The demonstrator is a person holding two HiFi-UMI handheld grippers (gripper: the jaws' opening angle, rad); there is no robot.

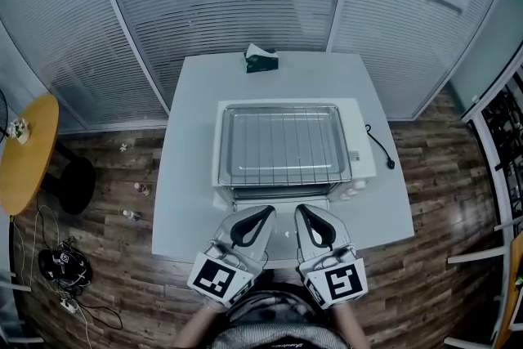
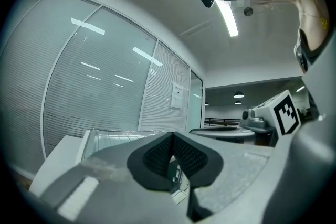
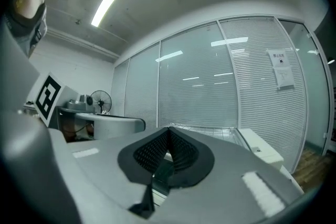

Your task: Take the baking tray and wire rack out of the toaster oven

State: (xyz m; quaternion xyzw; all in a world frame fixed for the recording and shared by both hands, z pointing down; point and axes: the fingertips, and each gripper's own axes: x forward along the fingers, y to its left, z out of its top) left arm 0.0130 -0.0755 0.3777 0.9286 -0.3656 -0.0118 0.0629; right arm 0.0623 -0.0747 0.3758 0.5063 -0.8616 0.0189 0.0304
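- A glass-walled office with blinds and a wood floor; a white table [image 1: 184,200] carries the toaster oven [image 1: 365,151].
- The baking tray [image 1: 225,145], with the wire rack [image 1: 282,143] apparently lying in it, rests on the oven's top, long axis left to right.
- The left gripper [image 1: 268,212] and right gripper [image 1: 301,211] sit side by side at the oven's near face, both fully closed on nothing.
- The tray lies just beyond both tips, equally near each.

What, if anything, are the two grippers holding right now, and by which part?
Nothing is held: the left gripper and the right gripper both have their jaws closed together with nothing between them.
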